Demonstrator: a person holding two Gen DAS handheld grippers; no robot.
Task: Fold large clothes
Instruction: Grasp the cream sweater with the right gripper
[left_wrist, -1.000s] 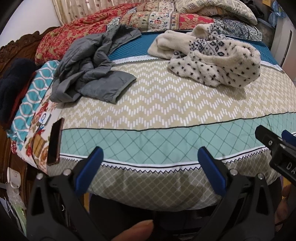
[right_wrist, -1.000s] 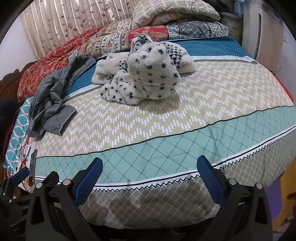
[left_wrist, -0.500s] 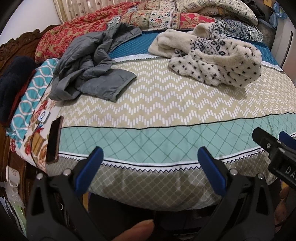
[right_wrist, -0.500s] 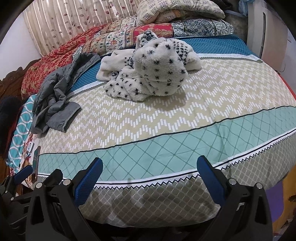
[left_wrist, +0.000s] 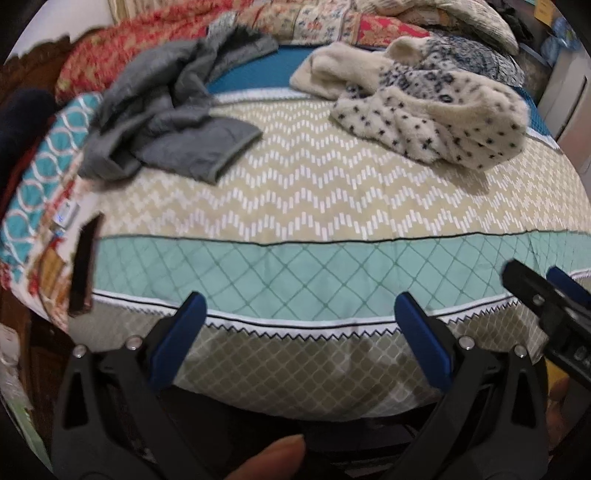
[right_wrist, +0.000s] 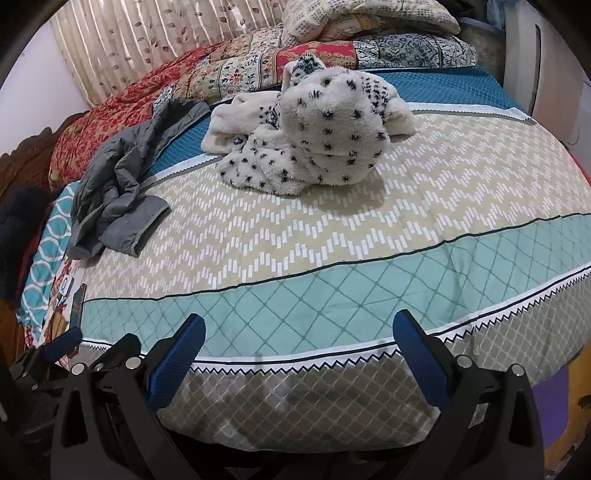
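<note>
both grippers are at the near edge of the bed (right_wrist: 369, 295), fingers spread wide and empty: left gripper (left_wrist: 301, 328), right gripper (right_wrist: 299, 349). the spotted fleece garment (right_wrist: 317, 147) lies bunched at mid-bed, well apart from both. the grey padded jacket (left_wrist: 173, 110) lies crumpled toward the left side. judged handling: both soft and limp – the fleece bulky, the jacket lighter and probably slippery. take hold at an edge – hem, collar or cuff – not the bunched middle.

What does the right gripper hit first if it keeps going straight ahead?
Probably the bedspread itself: the open right gripper points across bare cover, with the spotted fleece garment farther along. Depth is unclear.
</note>
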